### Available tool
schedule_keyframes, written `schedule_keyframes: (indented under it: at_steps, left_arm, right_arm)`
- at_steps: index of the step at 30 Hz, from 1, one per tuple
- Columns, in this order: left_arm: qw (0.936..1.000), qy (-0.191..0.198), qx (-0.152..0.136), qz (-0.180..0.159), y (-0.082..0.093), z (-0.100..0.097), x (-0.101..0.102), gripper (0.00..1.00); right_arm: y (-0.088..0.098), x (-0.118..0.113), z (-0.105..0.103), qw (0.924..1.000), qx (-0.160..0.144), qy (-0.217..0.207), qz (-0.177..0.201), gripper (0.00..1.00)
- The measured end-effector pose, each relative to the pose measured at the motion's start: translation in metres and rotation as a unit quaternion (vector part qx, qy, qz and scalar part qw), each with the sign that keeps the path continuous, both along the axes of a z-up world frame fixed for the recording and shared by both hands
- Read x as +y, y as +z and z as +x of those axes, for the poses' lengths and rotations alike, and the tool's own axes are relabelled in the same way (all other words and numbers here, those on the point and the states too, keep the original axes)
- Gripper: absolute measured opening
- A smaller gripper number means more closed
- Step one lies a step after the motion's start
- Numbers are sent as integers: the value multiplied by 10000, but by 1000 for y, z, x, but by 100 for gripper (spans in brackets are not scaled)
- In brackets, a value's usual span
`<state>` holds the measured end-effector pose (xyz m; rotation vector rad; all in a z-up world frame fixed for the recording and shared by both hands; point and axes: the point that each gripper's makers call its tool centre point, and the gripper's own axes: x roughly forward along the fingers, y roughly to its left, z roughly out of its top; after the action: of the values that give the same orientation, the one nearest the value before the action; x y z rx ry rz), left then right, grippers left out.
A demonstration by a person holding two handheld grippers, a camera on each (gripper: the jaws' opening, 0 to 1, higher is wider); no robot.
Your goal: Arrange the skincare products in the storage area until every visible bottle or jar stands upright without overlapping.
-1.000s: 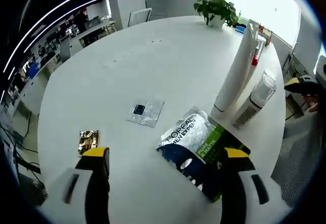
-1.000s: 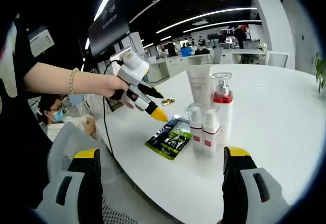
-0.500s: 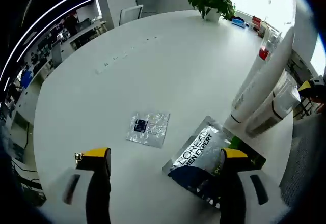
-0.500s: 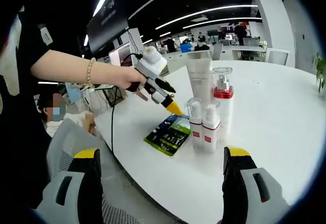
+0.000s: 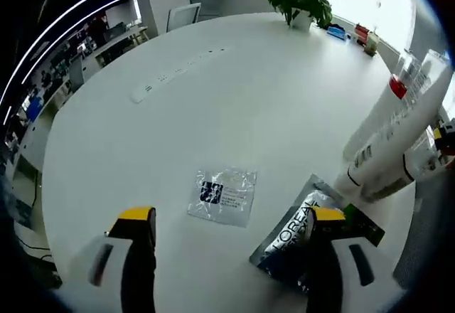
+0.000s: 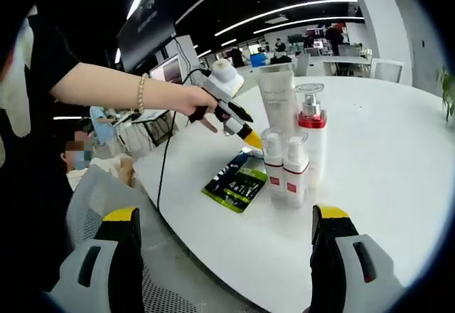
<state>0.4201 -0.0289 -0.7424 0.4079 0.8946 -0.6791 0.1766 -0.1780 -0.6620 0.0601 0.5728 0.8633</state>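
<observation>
On the round white table [image 6: 398, 163] a white tube [image 6: 277, 103], a pump bottle with a red collar [image 6: 311, 139] and two small red-banded bottles [image 6: 272, 165] [image 6: 295, 172] stand upright and close together. A green and black L'Oreal packet [image 6: 238, 181] lies flat beside them. A hand holds my left gripper [image 6: 249, 139] just above the packet, next to the tube. In the left gripper view my left gripper [image 5: 231, 217] is open over a clear sachet [image 5: 222, 195], with the packet [image 5: 302, 238] by its right jaw and the tube [image 5: 391, 131] leaning at right. My right gripper [image 6: 227, 217] is open at the table's near edge.
A potted plant [image 5: 302, 0] and several small items [image 5: 355, 34] sit at the table's far edge. A white strip [image 5: 146, 91] lies on the table further off. A seated person [image 6: 78, 158] and a mesh chair [image 6: 92, 206] are close to the table's left side.
The left gripper has moved closer to the bottles, above the packet. In its view the gold sachet has slid out of sight and the clear sachet now lies between the jaws.
</observation>
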Motion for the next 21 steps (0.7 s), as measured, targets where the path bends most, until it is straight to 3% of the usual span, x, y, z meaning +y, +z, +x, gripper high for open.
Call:
schedule_keyframes:
  at_steps: [13, 21]
  left_arm:
    - [9997, -144, 138, 165, -11, 21, -5, 76]
    - [9991, -275, 242, 236, -17, 22, -6, 69]
  right_arm:
    - [0, 0, 1, 10000, 36, -34, 37, 100]
    - [1, -1, 1, 10000, 40, -72, 57, 100]
